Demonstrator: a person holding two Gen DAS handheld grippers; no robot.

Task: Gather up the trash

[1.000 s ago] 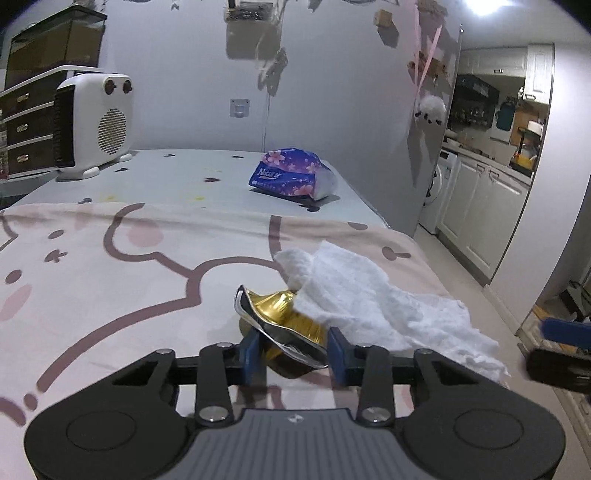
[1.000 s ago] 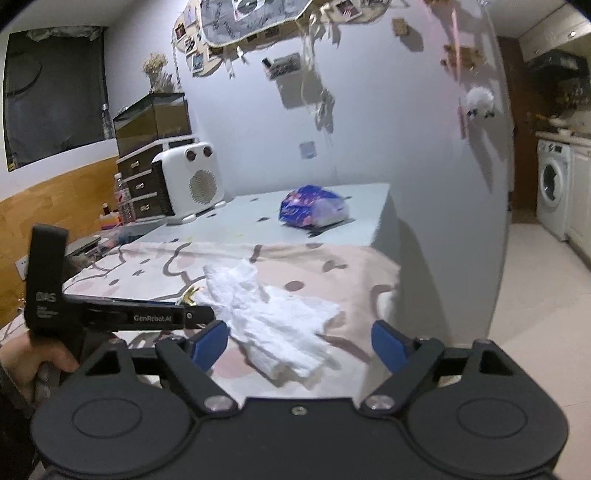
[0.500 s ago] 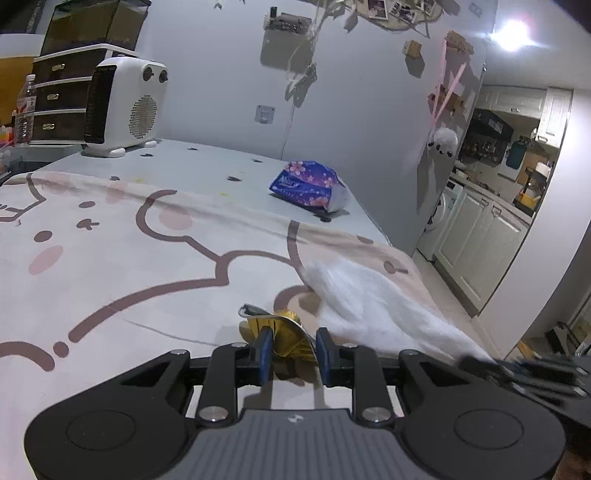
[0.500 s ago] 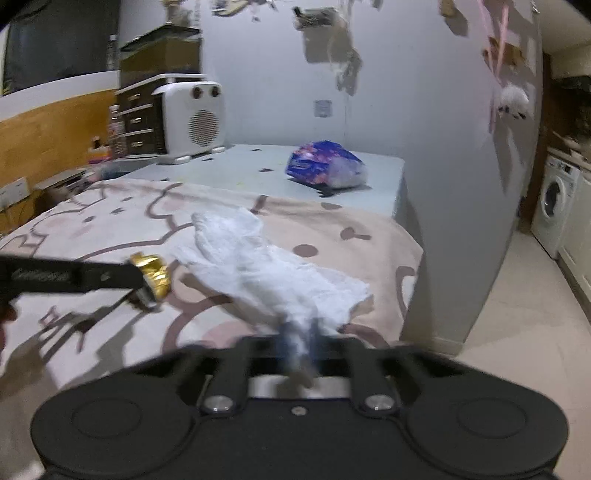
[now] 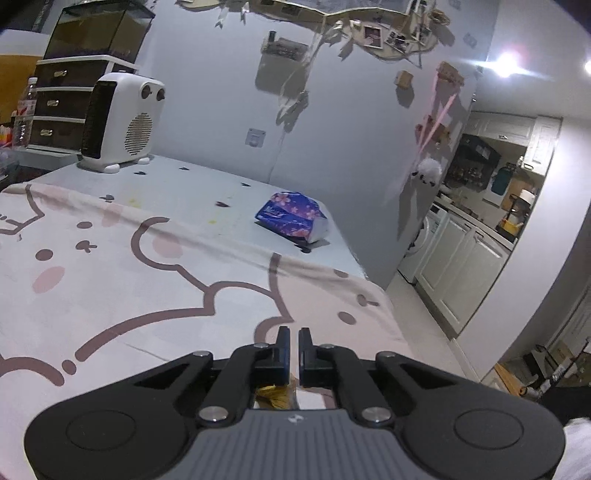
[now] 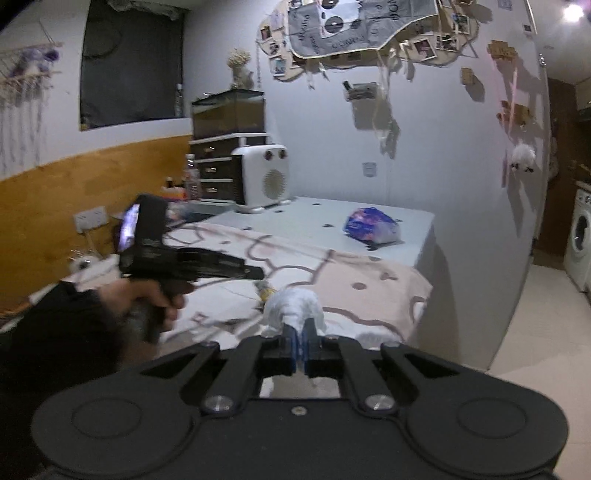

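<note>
The left hand-held gripper (image 5: 291,338) sits at the bottom centre of its view, its jaws drawn nearly together. A gold wrapper (image 5: 274,392) shows only as a crumpled scrap below the fingers, in the gap of the frame, so it appears clamped there. In the right wrist view the same wrapper (image 6: 264,290) peeks out just ahead of the left tool's tip, left of centre.

The right hand-held gripper (image 6: 300,341) is at the bottom centre of its view, jaws clenched on a white tissue (image 6: 293,308), which bunches up in a wad just past the fingertips, above the blanket.

The surface under both is a desk (image 5: 192,192) with a pale blue top, speckled with small dark marks. Its near part is covered by a pink blanket (image 5: 110,288) printed with brown cartoon outlines and blush spots. At the middle right of the left view, a blue flowered tissue pack (image 5: 291,218) lies on the bare top. A white fan heater (image 5: 122,122) stands at the far corner, upper left, with a set of dark drawers (image 5: 55,107) just behind it and a glass tank (image 5: 96,33) on top of them.

The wall (image 5: 221,92) is grey-white, hung with photos and paper decorations (image 6: 354,33) along the top. A kitchen with white cabinets (image 5: 461,269) opens at the right edge.
</note>
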